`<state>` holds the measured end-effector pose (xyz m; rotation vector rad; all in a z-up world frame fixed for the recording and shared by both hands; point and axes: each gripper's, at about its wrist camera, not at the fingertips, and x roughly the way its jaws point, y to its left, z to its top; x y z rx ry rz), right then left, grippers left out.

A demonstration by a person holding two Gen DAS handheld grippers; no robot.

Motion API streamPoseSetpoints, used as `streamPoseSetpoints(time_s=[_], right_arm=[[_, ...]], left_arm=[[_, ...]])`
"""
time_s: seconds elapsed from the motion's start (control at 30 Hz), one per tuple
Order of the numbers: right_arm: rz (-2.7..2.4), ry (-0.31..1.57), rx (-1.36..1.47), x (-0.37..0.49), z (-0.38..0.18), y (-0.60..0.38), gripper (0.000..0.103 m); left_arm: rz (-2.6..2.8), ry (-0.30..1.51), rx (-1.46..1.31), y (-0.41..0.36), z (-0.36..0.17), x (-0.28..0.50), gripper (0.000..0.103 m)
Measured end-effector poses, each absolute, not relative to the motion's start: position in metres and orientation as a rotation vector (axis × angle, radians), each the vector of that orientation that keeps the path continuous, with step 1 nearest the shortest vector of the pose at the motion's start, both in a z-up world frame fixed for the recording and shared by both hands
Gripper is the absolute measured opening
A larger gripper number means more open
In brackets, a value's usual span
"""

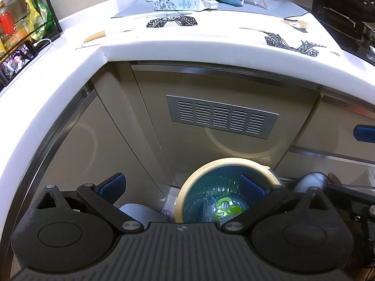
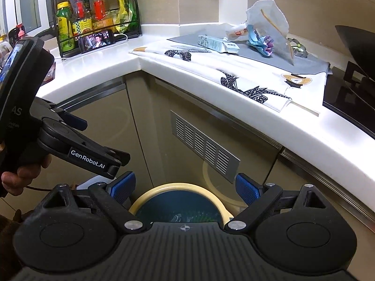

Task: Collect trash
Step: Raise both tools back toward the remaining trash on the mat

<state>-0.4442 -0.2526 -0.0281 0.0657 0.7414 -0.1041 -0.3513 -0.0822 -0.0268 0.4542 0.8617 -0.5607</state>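
A round bin with a cream rim (image 1: 234, 160) and a blue liner stands on the floor against the corner cabinet. A green wrapper (image 1: 226, 208) lies inside it. My left gripper (image 1: 182, 187) hangs open over the bin with nothing between its pads. My right gripper (image 2: 186, 187) is also open and empty, above the same bin (image 2: 173, 186). On the counter's grey mat lie a patterned carton (image 2: 215, 43), a crumpled blue wrapper (image 2: 257, 42), a clear plastic bag (image 2: 271, 21) and a white wrapper (image 2: 236, 32).
A white patterned cloth (image 2: 234, 77) covers the counter edge. A black rack of bottles (image 2: 93, 16) and a phone (image 2: 96, 41) stand in the far corner. A black hob (image 2: 346, 93) with a dark wok lies to the right. A hand (image 2: 14, 178) holds the left gripper.
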Motion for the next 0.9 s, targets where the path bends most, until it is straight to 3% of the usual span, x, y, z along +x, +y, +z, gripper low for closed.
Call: streamPoseSetpoints(time_s=[0.9], right_arm=[[-0.158,0.536,-0.017,-0.418,0.031,-0.275,0.094]], left_arm=[[-0.465,0.675,0.399,-0.098,0.052,-0.300,0.103]])
